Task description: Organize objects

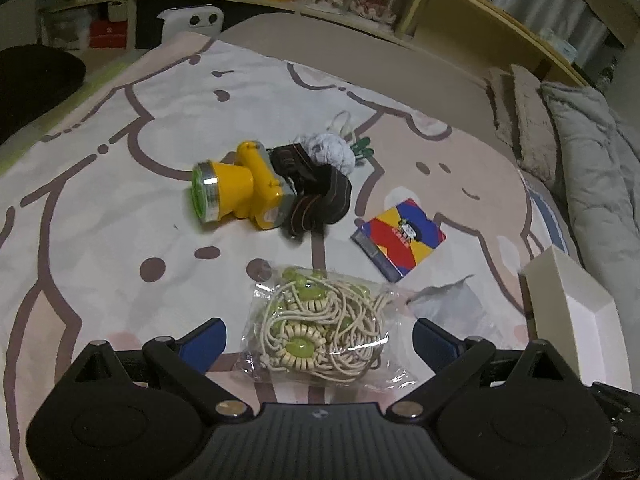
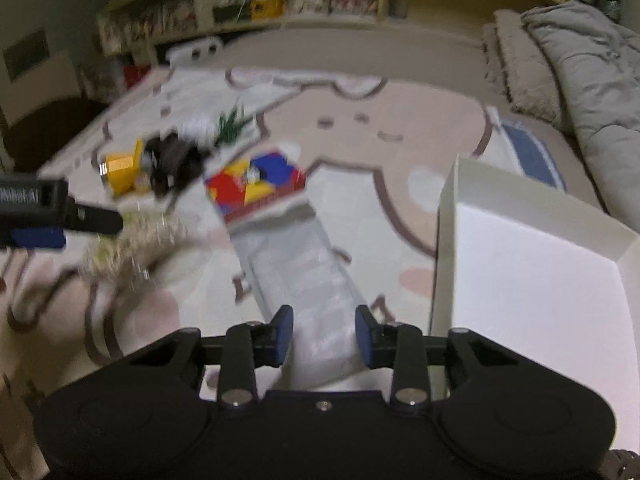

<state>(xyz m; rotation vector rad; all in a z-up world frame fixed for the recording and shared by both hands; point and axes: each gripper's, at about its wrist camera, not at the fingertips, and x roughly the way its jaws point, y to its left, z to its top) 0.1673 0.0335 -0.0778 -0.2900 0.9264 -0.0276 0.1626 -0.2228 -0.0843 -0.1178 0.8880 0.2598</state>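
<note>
My left gripper is open wide, one pad on each side of a clear bag of cream cord and green beads without touching it. The bag lies on the bed cover. Beyond it lie a yellow headlamp with a dark strap and a red, yellow and blue card box. In the blurred right wrist view, my right gripper has its blue pads against both edges of a long clear plastic packet that lies flat on the cover. The card box sits just past the packet's far end.
An open white box stands at the right, close to my right gripper. A finger of the left gripper reaches in from the left. A grey-white plush with green leaves lies behind the headlamp. Pillows and shelves border the bed.
</note>
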